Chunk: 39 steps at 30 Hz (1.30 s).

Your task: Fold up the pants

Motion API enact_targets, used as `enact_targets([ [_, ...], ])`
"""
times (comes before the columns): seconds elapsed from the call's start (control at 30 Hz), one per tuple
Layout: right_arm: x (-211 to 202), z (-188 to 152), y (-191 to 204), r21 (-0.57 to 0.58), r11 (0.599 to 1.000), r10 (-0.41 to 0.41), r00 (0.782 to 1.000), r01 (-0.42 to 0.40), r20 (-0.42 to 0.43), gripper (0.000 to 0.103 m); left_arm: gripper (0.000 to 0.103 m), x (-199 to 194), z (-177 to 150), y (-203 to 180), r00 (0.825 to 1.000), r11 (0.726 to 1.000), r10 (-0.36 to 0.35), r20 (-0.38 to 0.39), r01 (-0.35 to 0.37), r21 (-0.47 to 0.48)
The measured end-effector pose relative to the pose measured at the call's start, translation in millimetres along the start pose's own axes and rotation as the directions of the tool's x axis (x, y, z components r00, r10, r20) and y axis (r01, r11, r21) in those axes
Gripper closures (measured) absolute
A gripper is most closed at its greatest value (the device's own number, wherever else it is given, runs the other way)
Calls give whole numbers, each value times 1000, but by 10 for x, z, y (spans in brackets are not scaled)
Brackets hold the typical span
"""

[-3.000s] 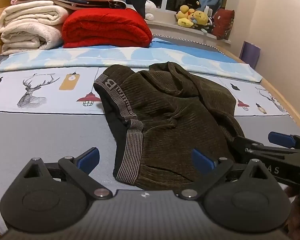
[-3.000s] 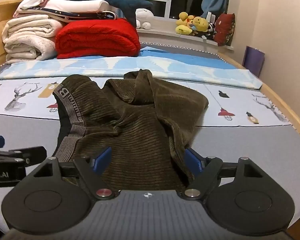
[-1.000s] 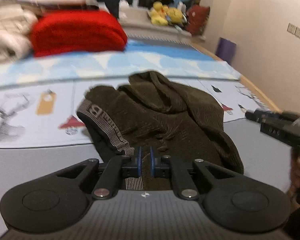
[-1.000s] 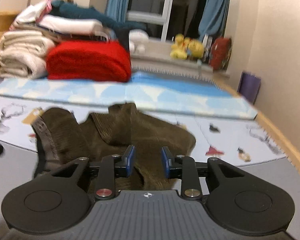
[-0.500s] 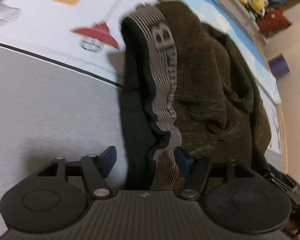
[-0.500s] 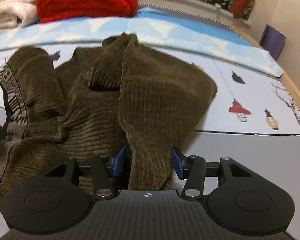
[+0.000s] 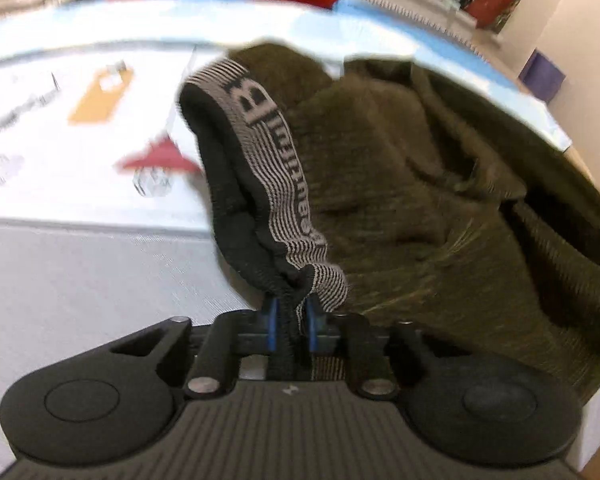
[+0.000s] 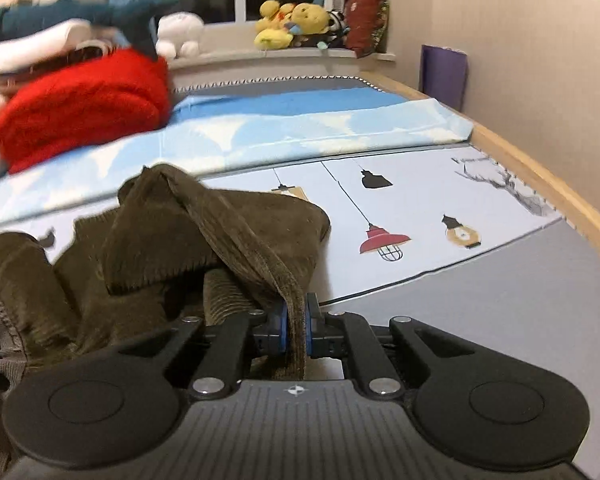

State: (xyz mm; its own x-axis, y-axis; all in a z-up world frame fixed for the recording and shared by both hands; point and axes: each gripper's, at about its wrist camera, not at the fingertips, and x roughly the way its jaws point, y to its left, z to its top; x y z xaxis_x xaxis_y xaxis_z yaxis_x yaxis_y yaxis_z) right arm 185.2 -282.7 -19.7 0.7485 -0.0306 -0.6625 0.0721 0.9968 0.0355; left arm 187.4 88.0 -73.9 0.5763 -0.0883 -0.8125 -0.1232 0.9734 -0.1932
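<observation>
the pants lie crumpled on the bed. the left gripper has just clamped on the striped waistband; the right gripper has just clamped on a ribbed fold. soft and floppy, probably light; the waistband looks like the firmest place to hold.

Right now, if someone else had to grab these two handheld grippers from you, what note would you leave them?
Left gripper: jaws have just closed, pinching the striped grey waistband of the pants.
Right gripper: jaws have just closed on a ridge of the brown corduroy.
Pants: crumpled in a heap on the printed bed sheet, legs bunched over each other.
Done: both grips taken, nothing else.
Left: probably lift and spread the pants flat, then fold them; no fold exists yet.
</observation>
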Motion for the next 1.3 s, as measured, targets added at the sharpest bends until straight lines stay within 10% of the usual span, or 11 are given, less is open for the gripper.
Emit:
enact_targets([
  [0.2,-157,-147,97,-28,973,223,970,-227,-97,96,95,-802,179,401,985,998,24,171,-15,-55],
  [0.37,-120,-372,476,-111,861,431,828,-496,-359,93,103,-1314,125,816,962,974,225,155,-218,-60],
  [0.47,-177,-375,636,-165,806,470,785,-568,-403,90,103,-1485,156,1103,952,955,287,103,-276,-109],
  [0.63,-200,-76,572,-81,809,549,798,-582,-249,74,51,-1285,-29,1501,990,954,134,36,-119,-274],
  [0.8,66,9,726,-79,890,430,884,-450,-183,67,43,-878,-35,1735,996,921,9,-86,-42,-388],
  [1.2,768,-264,1635,-365,870,249,934,-332,-256,56,31,-150,-96,1675,976,955,-14,-216,-51,-291],
  [1.3,804,-227,1624,-378,887,185,955,-264,-233,85,31,-68,-119,1675,971,953,-24,-239,-50,-299],
])
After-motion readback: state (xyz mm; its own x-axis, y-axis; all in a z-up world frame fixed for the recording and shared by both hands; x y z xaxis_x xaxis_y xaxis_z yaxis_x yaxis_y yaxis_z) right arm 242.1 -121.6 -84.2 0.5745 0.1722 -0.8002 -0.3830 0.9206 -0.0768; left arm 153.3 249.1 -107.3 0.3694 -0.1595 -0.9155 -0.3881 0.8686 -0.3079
